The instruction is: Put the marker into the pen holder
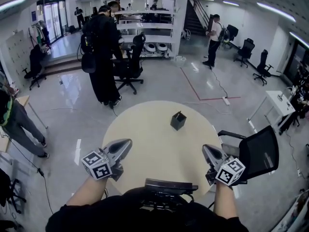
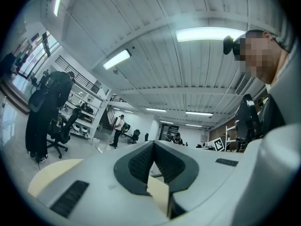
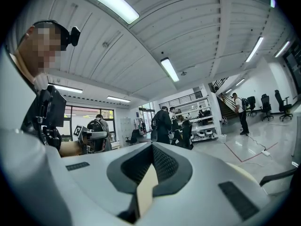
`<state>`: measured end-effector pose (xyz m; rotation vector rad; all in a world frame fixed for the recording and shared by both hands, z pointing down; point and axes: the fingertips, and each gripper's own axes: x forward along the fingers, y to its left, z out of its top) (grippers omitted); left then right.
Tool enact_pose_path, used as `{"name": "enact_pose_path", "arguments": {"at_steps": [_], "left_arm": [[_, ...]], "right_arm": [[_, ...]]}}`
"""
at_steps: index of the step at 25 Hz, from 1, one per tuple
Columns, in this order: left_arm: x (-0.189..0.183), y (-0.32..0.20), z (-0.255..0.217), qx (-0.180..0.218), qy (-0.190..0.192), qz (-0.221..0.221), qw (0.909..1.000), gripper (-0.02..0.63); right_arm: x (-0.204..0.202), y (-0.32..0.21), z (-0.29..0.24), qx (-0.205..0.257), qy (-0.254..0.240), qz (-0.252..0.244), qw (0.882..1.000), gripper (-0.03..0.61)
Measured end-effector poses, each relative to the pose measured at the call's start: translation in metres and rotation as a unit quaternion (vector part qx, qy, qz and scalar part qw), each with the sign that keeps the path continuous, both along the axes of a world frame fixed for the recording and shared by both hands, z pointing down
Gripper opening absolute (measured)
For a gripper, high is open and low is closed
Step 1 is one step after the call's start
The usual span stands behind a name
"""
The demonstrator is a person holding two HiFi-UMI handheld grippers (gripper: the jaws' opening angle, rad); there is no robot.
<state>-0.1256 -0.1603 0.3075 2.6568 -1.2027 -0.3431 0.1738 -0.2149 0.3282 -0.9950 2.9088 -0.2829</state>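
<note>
Standing upright toward the far right of the round beige desk, the black pen holder has bare top all round, clear of the rim. The left gripper and right gripper hover over the near edge, well apart, fingers closed on nothing. A black chair sits just beside the desk's right edge. Glossy grey floor lies beyond.

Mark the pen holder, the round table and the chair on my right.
pen holder (image 1: pixel 178 121), head view, on its front wall.
table (image 1: pixel 154 146), head view, on the bare top near the middle.
chair (image 1: pixel 259 151), head view, on the backrest.
</note>
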Motion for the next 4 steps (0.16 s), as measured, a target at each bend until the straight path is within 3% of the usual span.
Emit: {"name": "enact_pose_path", "arguments": {"at_steps": [4], "left_arm": [[-0.0069,-0.0037,-0.0055,0.003,0.004,0.003,1.0000,-0.005]], "right_arm": [[-0.0078,-0.0011,-0.0064,0.010,-0.001,0.001,1.000,0.002]]}}
